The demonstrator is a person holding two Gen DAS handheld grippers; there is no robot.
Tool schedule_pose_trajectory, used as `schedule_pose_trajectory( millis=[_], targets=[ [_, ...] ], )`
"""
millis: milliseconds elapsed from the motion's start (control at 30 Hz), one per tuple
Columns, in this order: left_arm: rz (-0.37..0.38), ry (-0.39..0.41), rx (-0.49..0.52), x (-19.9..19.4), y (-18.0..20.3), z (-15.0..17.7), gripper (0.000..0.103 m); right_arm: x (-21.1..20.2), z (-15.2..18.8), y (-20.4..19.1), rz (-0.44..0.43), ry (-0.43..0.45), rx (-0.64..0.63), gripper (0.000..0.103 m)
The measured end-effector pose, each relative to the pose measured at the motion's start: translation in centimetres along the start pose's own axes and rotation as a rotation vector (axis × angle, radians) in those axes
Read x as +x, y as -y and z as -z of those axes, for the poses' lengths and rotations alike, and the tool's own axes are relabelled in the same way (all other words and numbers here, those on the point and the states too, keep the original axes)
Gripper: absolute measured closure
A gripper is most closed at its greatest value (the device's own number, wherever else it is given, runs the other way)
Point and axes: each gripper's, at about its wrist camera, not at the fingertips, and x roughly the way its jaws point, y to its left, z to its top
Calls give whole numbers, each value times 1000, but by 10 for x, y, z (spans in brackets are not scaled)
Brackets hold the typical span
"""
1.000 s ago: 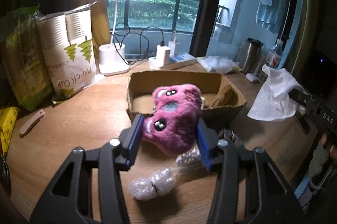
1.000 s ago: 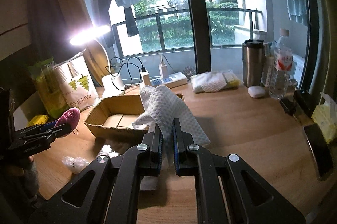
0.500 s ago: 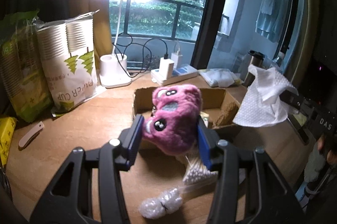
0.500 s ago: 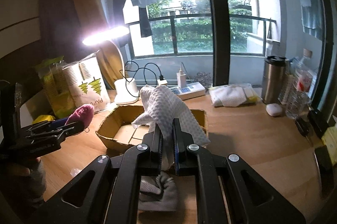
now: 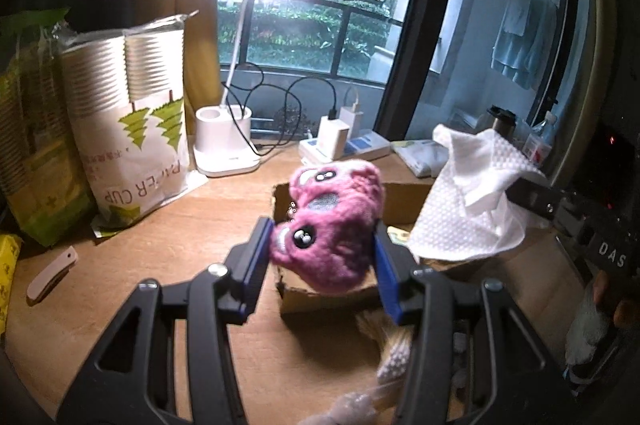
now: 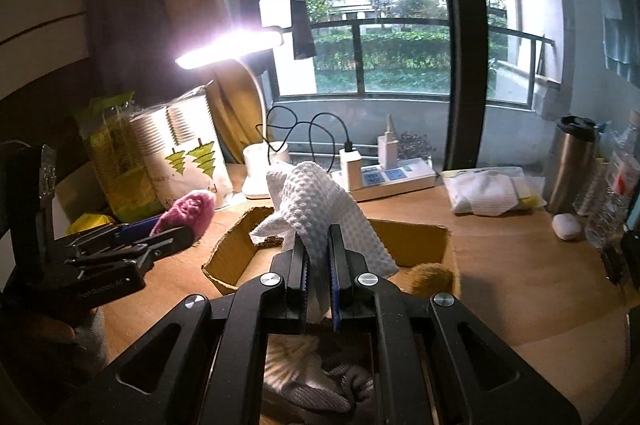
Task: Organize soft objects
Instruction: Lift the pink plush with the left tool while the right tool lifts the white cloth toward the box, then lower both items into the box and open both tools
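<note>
left claw point(image 5: 324, 253): black frame, blue pads | right claw point(image 6: 317, 265): black, silver screws

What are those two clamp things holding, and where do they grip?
The left gripper squeezes a pink plush toy across its sides; the right gripper pinches a white waffle cloth at its lower bunched part.

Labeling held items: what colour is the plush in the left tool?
Pink-magenta plush, with black-and-white eyes and a grey patch; left wrist view shows it best.
</note>
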Motion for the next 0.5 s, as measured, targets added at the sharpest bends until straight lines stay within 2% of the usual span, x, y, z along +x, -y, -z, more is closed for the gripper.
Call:
schedule_pose_trajectory(
  millis=[500],
  targets=[
    [30,-98,-10,51,-9,10,53,73,15,-12,-68,-133,20,94]
  ],
)
